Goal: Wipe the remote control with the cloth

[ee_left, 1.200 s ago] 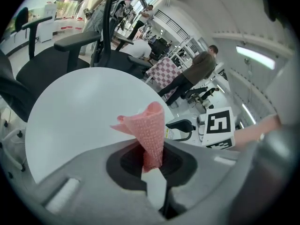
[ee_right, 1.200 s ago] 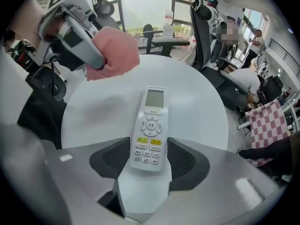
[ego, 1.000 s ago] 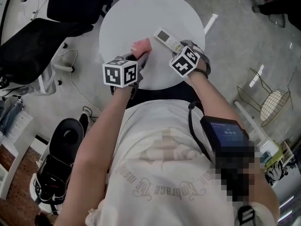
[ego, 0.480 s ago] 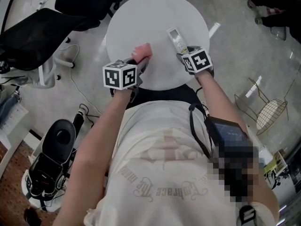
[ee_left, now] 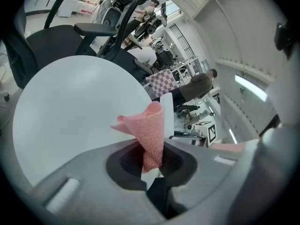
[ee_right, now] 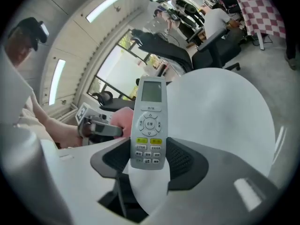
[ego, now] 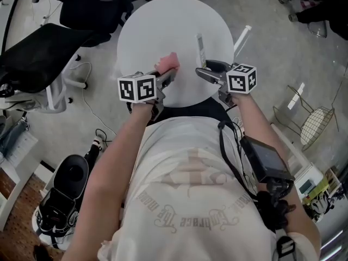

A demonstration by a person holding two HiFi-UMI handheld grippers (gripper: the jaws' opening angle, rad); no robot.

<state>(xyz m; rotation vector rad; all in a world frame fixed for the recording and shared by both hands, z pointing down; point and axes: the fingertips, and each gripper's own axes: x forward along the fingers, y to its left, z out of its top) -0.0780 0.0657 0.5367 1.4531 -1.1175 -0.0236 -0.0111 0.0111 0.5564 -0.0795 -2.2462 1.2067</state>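
Observation:
A white remote control (ego: 200, 49) with a small screen is off the round white table (ego: 163, 20), turned edge-on in the head view. My right gripper (ego: 203, 68) is shut on its lower end; in the right gripper view the remote (ee_right: 150, 125) stands upright between the jaws with its buttons facing the camera. My left gripper (ego: 167, 78) is shut on a pink cloth (ego: 167, 63), which sticks up out of the jaws as a crumpled cone (ee_left: 151, 128). The two grippers hang side by side over the table's near edge, a short gap apart.
Black office chairs (ego: 38, 53) stand left of the table and another (ego: 92, 4) behind it. A wire-frame stool (ego: 315, 121) is on the floor at the right, and a black round device (ego: 70, 173) at the lower left. A screen unit (ego: 266, 159) is strapped to the right forearm.
The right gripper has lifted the remote off the table and rolled it, so it now stands edge-on. The left gripper with the cloth has shifted slightly up and toward the remote.

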